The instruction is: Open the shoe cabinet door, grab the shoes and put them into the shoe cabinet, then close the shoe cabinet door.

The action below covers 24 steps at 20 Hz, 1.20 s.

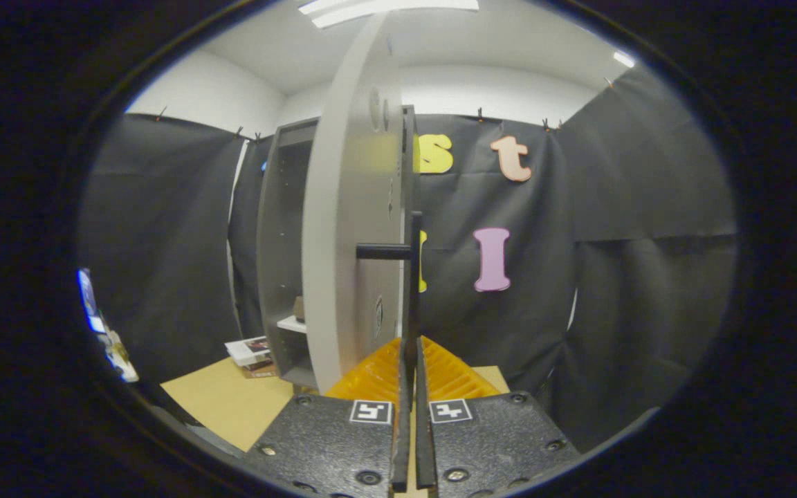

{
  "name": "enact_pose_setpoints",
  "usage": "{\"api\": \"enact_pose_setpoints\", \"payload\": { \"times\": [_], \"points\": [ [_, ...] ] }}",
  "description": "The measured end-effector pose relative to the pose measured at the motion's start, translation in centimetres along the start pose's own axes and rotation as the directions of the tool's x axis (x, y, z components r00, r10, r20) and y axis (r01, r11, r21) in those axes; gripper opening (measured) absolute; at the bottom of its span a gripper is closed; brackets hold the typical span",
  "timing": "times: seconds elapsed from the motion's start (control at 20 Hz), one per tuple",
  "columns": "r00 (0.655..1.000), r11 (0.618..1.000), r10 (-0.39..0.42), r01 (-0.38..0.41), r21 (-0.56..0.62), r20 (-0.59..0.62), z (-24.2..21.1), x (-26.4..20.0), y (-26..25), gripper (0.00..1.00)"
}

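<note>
We see the shoe cabinet door (343,228) swung open, edge-on just ahead of us, its dark handle (414,290) gripped between the fingers of our tool (411,356), which is clenched on it. Beyond stands the shoe cabinet (281,256) on the table (232,401).

Grey shoe cabinet (281,256) open, door (350,228) edge-on w/ handle (409,277) (dark, upright)

Black cloth wall (634,207) hung all round beneath white wall (205,90); ceiling light (385,8) overhead; tan desk (232,401) near left, perhaps with booklets (250,349).
</note>
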<state>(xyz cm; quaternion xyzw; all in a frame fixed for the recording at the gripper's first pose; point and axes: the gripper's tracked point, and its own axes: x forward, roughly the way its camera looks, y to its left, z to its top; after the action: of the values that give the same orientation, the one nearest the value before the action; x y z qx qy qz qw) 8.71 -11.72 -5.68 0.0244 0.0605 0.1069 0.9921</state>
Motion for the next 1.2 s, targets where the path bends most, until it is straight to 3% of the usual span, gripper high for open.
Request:
{"api": "enact_pose_setpoints", "payload": {
  "times": [0.1, 0.35, 0.6, 0.8, 0.9, 1.1, 1.2],
  "points": [
    [0.999, 0.998, 0.041, -0.041, 0.052, -0.01, -0.1, -0.2, 0.2, 0.12],
    [1.0, 1.0, 0.011, -0.011, 0.013, 0.001, -0.1, -0.3, -0.5, 0.12],
    [0.998, 0.996, -0.052, 0.055, -0.064, 0.04, -0.1, -0.8, -1.4, 0.12],
    [0.989, 0.983, -0.139, 0.144, -0.117, 0.054, -1.6, -3.5, -2.3, 0.2],
    [0.985, 0.972, -0.159, 0.167, -0.163, 0.061, -2.5, -5.1, -2.3, 0.35],
    [0.976, 0.965, -0.192, 0.207, -0.16, 0.108, -4.9, -8.4, -1.3, 1.0],
    [0.975, 0.966, -0.202, 0.214, -0.143, 0.092, -7.0, -8.6, -1.2, 1.0]
  ]
}}
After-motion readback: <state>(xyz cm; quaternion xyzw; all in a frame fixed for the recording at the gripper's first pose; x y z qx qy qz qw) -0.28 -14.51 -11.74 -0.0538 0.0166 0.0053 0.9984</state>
